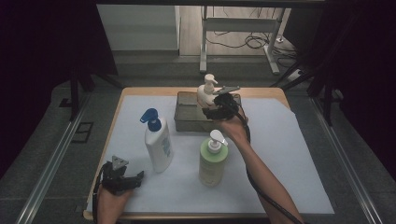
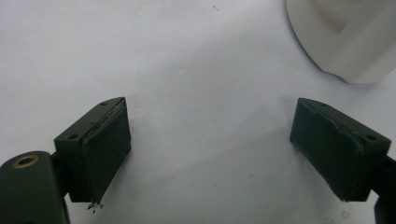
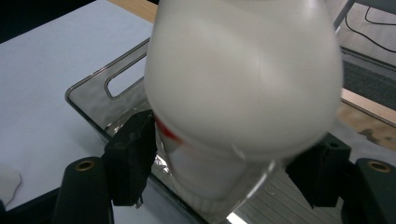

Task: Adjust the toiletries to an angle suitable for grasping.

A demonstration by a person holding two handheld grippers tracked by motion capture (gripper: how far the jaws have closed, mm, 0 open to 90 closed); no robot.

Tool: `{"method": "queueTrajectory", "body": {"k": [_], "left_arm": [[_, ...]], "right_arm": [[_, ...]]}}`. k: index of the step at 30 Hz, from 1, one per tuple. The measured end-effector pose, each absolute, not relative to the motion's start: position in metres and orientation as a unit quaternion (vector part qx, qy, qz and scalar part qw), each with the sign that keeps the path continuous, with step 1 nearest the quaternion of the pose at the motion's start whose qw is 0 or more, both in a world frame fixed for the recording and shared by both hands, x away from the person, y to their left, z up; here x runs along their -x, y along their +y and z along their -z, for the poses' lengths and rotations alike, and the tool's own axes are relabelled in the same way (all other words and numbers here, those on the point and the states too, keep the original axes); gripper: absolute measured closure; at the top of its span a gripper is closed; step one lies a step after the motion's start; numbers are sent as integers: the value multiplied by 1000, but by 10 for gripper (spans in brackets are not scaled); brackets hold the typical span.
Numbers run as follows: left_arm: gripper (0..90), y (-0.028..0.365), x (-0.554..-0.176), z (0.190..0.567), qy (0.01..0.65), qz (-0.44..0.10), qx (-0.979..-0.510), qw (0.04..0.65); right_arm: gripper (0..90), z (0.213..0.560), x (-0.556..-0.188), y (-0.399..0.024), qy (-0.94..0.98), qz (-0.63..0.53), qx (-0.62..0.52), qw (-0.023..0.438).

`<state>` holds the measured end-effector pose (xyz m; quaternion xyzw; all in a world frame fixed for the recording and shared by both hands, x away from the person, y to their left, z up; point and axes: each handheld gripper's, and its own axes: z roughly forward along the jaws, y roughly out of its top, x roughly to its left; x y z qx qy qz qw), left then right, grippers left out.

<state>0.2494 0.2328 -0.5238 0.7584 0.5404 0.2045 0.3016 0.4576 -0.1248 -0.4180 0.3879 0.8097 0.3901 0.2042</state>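
Right forearm reaches long and straight across the white sheet (image 1: 289, 154), hand at the near rim of the clear grey bin (image 1: 184, 116) at the table's far middle. The right gripper (image 1: 219, 106) has its jaws on either side of a white pump bottle (image 1: 205, 91), which stands upright with its base down inside the bin. In the right gripper view the bottle (image 3: 243, 79) bulges large and blurred between the two black pads (image 3: 133, 158), the bin's clear wall (image 3: 107, 105) crossing in front of its lower part; the pads sit close at its sides, but whether they actually press it I cannot tell.

Down at the near left corner, the left hand (image 1: 109, 203) rests low at the table edge, its left gripper (image 1: 128, 179) pointing right along the sheet. Its jaws stand wide apart with bare white sheet (image 2: 201, 93) between them and nothing held.

Between the hands stand two more pump bottles: a white one with a blue pump (image 1: 158, 142), just right of the left gripper, and a pale green one with a white pump (image 1: 213, 161), just left of the right forearm. The blue-pump bottle's rounded base (image 2: 341, 37) shows at the far right in the left gripper view.
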Motion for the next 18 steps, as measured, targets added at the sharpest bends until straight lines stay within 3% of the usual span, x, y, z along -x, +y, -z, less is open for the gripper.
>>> {"method": "queueTrajectory", "body": {"k": [9, 18], "left_arm": [[122, 233, -249, 524, 540, -204, -759, 302], [122, 233, -249, 524, 540, -204, -759, 302]], "right_arm": [[383, 416, -445, -142, 809, -397, -388, 191], [581, 415, -432, -157, 816, -396, -376, 187]]}}
